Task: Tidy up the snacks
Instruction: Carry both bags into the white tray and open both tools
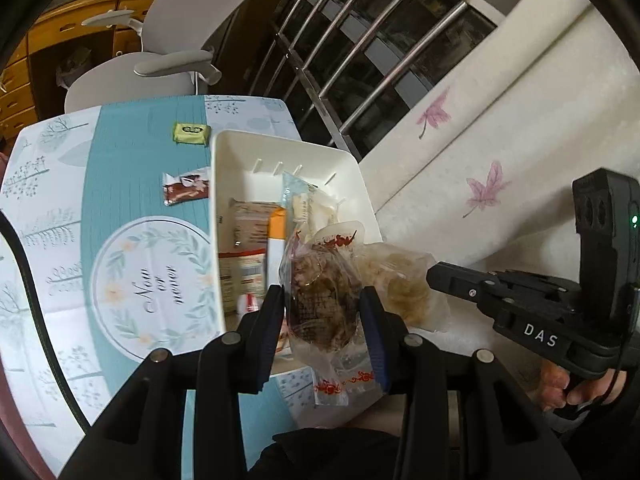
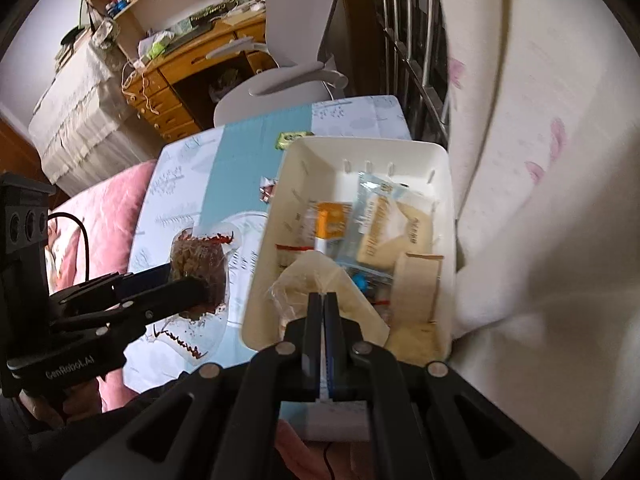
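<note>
One white rectangular plastic bin (image 2: 446, 184) sits at twelve o'clock from the right gripper. Two small wrapped snacks lie on the tablecloth at its nine o'clock: one green packet (image 1: 191, 133), one brown-and-white packet (image 1: 187, 188). Two clear bagged pastries are held: one dark (image 1: 320, 300), one pale (image 2: 320, 284).

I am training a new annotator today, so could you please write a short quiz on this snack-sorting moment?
1. True or false: the left gripper is clamped on a clear plastic bag of dark brown snack.
2. What does the right gripper pinch? A) a clear bag of pale beige snack B) the green wrapped packet C) nothing
3. Fill in: two small packets, the green one and a brown-and-white one, lie on the patterned tablecloth outside the white plastic ____.

Key: 1 true; 2 A; 3 bin.
</note>
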`<state>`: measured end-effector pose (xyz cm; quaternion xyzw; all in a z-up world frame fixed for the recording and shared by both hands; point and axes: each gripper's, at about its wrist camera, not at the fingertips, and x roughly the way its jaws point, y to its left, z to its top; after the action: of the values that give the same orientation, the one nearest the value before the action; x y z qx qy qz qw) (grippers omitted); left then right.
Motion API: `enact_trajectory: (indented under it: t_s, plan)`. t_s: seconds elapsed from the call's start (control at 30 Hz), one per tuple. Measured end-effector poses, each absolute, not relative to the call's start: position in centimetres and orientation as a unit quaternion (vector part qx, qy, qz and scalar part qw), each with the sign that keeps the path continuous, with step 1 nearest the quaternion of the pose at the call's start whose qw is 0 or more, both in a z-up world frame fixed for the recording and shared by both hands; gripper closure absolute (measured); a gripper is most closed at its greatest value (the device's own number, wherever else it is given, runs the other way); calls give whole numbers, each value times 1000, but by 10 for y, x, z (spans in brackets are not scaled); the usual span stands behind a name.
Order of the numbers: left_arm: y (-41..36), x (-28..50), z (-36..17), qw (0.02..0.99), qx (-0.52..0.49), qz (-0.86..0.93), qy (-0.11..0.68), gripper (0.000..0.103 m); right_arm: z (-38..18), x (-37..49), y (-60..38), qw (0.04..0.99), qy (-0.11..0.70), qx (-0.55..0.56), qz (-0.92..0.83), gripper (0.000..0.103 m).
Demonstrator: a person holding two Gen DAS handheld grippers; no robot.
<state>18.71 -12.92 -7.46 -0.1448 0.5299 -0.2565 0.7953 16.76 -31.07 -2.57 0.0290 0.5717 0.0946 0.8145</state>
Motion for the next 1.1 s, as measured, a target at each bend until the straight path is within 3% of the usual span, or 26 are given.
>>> enact_trajectory:
  t_s: [0.17,0.27,0.4,0.57,0.63,0.93,1.1]
  plan:
    - [-154,182,-86,800,-167,-244,522,65,-29,170,-326,811,576,2,106,102]
    - [-159,182,-87,808,-174,-221,518,36,-30,170,-332,810,574,-13,114,101]
    - [-162,184,-89,809,-183,-204,520,30,-30,172,-342,809,576,-24,112,97]
    - [-158,182,-96,801,-185,-188,537,28,-33,175,-351,806,583,-18,104,76]
    - [-151,176,-99,799,-183,-181,544,27,-37,178,-352,800,590,-10,103,73]
    - [-108,168,-114,790,-171,-149,569,25,-55,208,-331,779,617,27,108,70]
    - [-74,179,-118,789,-163,-142,575,25,-53,235,-313,777,619,56,94,63]
